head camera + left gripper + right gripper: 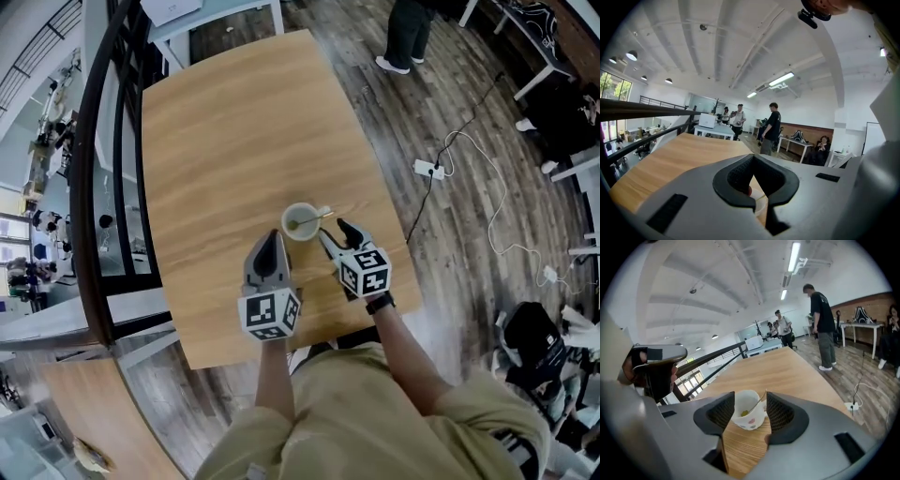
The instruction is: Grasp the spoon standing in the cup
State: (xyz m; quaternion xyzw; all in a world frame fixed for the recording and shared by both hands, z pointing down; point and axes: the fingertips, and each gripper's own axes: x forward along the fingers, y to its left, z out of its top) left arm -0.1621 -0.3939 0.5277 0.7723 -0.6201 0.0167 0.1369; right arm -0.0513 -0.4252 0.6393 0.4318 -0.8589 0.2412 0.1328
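Spoon [317,217], slim pale metal, stands in small white cup [285,223] w/ pastel spots, near front edge of light wood table [234,131]; bowl end down, handle leans over right rim, long axis left-right, tip pointing right & up; right gripper [335,230] just near-right of cup, jaws spread wide, nothing gripped; left gripper [272,236] near-left of cup, jaws pressed together, empty.
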